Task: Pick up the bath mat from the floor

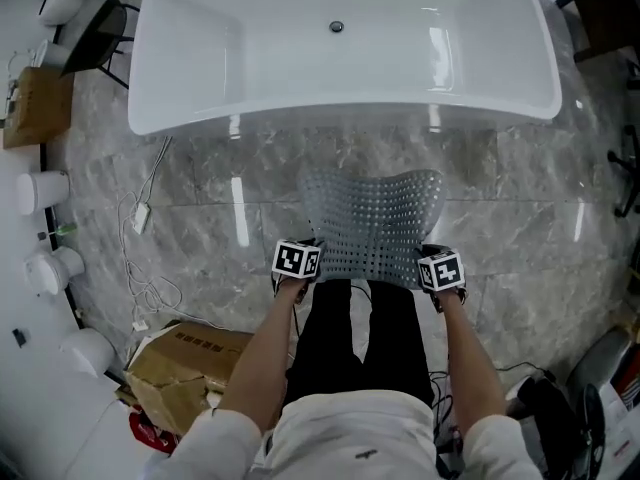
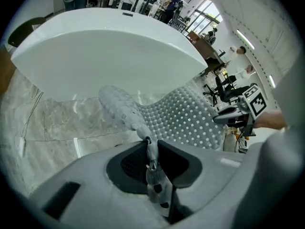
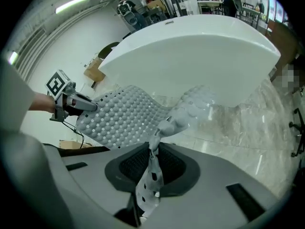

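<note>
1. The bath mat (image 1: 372, 223), grey and dotted with holes, hangs between the two grippers in front of the person's legs (image 1: 350, 338).
2. The left gripper (image 1: 300, 268) has its jaws pinched on the mat's near left corner, with a fold of mat squeezed between them.
3. The right gripper (image 1: 440, 273) pinches the near right corner in the same way.
4. The mat's near edge runs between the grippers. Its far edge waves and droops toward the bathtub (image 1: 340, 48), and I cannot tell whether it touches the floor (image 1: 230, 218).
5. A strip of marble floor shows between the mat's far edge and the tub's rim.
6. The floor lies bare on either side of the mat.
7. A white cable (image 1: 150, 258) trails at the left, and a cardboard box (image 1: 180, 368) sits near the person's left leg.
</note>
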A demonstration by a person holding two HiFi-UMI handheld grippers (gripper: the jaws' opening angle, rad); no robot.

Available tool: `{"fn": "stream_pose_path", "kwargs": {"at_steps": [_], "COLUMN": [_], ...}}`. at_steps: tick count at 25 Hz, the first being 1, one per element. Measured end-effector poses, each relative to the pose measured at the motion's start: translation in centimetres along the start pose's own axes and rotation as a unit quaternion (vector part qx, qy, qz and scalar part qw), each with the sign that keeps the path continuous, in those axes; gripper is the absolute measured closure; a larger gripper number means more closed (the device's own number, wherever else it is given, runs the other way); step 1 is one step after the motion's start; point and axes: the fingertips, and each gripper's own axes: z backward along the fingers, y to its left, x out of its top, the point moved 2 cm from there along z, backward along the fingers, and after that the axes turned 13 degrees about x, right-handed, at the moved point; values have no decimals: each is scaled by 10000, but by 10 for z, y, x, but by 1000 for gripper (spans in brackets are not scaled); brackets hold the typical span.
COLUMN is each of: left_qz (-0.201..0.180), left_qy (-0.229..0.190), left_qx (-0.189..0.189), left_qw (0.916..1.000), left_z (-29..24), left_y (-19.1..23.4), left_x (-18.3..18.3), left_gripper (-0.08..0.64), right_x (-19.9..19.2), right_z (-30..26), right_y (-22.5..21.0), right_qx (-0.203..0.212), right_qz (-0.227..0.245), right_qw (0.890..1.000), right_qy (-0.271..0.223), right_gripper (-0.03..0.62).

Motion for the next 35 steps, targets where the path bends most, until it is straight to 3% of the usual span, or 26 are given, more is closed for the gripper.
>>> {"fn": "stream_pose_path", "kwargs": {"at_steps": [5,13,17,21,24,28,35], "left_qz": [-43,772,672,558,458,445,459], "left_qy": [-370,-868,-1178,-1770,-2289,-2977,-4477], "left_qx": [42,168,283,373,440,564,697], "left_qw": [9993,9931,9904,9819,9714,9520,8903], "left_z": [39,104,136,189,231,288,424], "left_y": [-4,36,54,80,95,108,118], "left_x": [19,7,20,54,84,119,187], "left_gripper": [489,489,489,489,489,489,492], "right_x": [22,37,58,94,128,178,260], "right_z": [42,110,143,178,211,265,378], "right_y": [4,19,32,54,71,99,157], "right_qx": [-166,-697,-880,-1038,-1175,-1450,-1900], "right_qz": [159,307,610,836,1048,1523,2316], "right_qw": [9993,9949,9898,9809,9702,9475,8826], "right_qy": [-301,-656,-941,-1418,-1843,-2410,-3624], "right_gripper": [534,535,537,538,538,538,538]}}
